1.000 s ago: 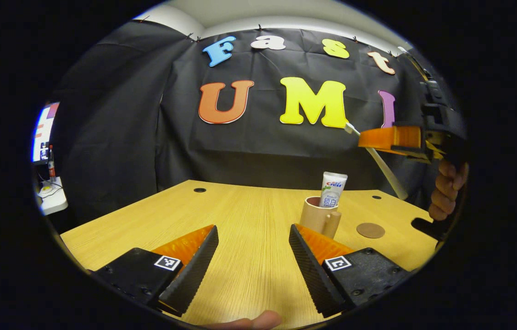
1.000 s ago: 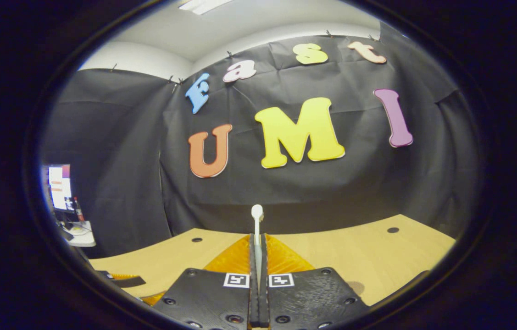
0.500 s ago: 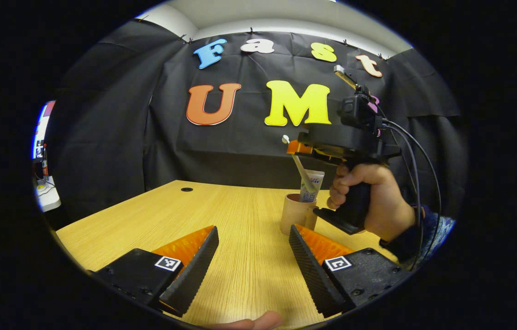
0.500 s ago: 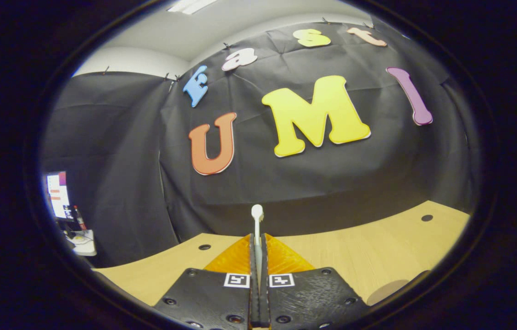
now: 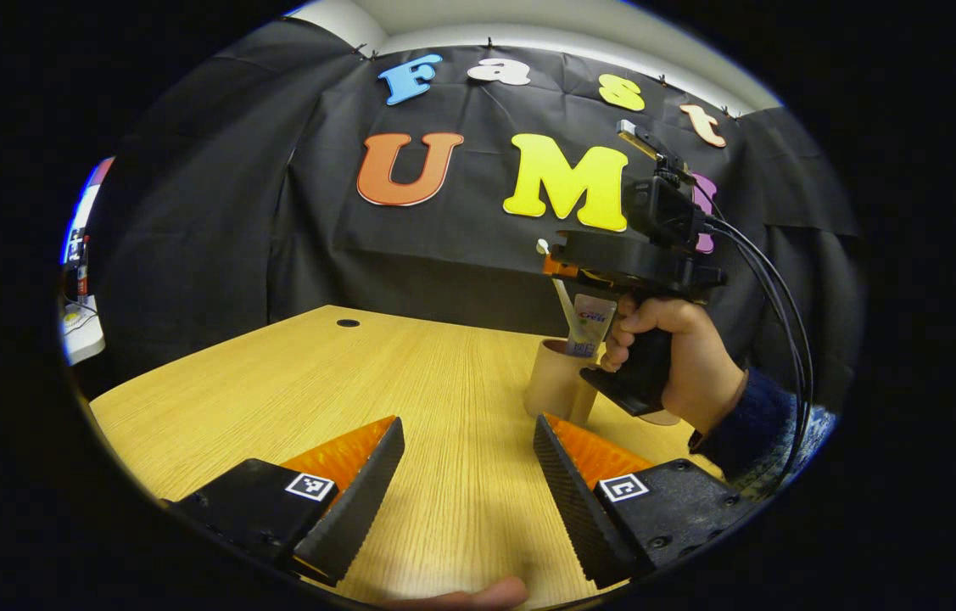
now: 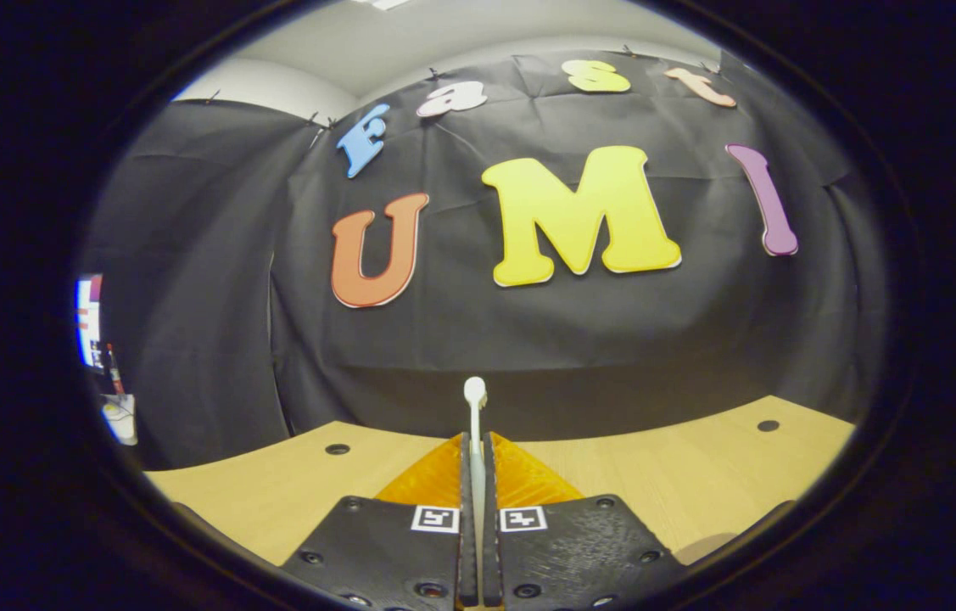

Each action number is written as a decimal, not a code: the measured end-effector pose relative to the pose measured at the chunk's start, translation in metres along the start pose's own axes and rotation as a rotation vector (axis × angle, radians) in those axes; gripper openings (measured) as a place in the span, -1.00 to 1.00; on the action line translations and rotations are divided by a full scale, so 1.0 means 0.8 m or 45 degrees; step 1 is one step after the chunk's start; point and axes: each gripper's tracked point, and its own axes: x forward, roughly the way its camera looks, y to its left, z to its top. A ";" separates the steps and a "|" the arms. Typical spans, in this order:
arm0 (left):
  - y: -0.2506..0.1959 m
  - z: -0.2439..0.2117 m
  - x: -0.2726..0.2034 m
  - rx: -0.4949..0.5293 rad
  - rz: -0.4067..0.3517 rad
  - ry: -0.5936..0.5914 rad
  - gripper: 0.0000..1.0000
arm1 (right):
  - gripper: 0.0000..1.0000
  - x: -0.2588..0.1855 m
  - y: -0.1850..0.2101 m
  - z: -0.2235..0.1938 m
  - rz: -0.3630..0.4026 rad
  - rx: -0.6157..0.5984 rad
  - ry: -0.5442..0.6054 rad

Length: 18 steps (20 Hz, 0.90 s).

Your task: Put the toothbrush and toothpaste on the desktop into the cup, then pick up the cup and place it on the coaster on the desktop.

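- Left tongs (image 5: 467,475): seen at the bottom of the left gripper view, fingers spread wide apart, nothing held between them; they are held low over the worktop (image 5: 291,382).
- Right tongs (image 6: 477,475): seen at the bottom of the right gripper view, fingers closed together on the toothbrush (image 6: 475,407), whose handle is pinched between them and whose head stands up past the fingertips.
- Right tongs, as seen from the left gripper view (image 5: 552,267): held by a hand (image 5: 681,356) on a dark grip, above the cup (image 5: 554,386); cables are seen trailing from the unit down past the sleeve (image 5: 749,424).
- Toothbrush, left gripper view (image 5: 561,297): held tilted, head up and to the left, lower end pointing down toward the cup's mouth; whether the end is already inside the cup cannot be told.
- Toothpaste (image 5: 589,327): stood upright in the cup, its upper part rising above the rim, just beside the toothbrush.
- Cup: tan, set on the worktop at the right, beyond the right finger of the left tongs; partly covered by the hand and grip.
- Worktop: light wood grain, with small round holes near its far edge.
- Fingertip (image 5: 478,594): seen at the bottom edge of the left gripper view.
- Screen (image 6: 89,318): noted at the far left, beyond the booth cloth, too small to be made out.
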 end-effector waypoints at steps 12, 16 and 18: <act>-0.008 -0.004 0.001 -0.007 -0.031 0.009 0.94 | -0.89 0.000 -0.006 -0.010 -0.037 -0.004 0.042; -0.014 -0.002 0.000 -0.004 -0.043 0.008 0.94 | -0.89 -0.001 -0.004 0.002 -0.046 -0.038 -0.002; -0.013 -0.004 0.000 -0.005 -0.045 0.012 0.94 | -0.89 -0.001 -0.002 -0.007 -0.047 -0.038 0.021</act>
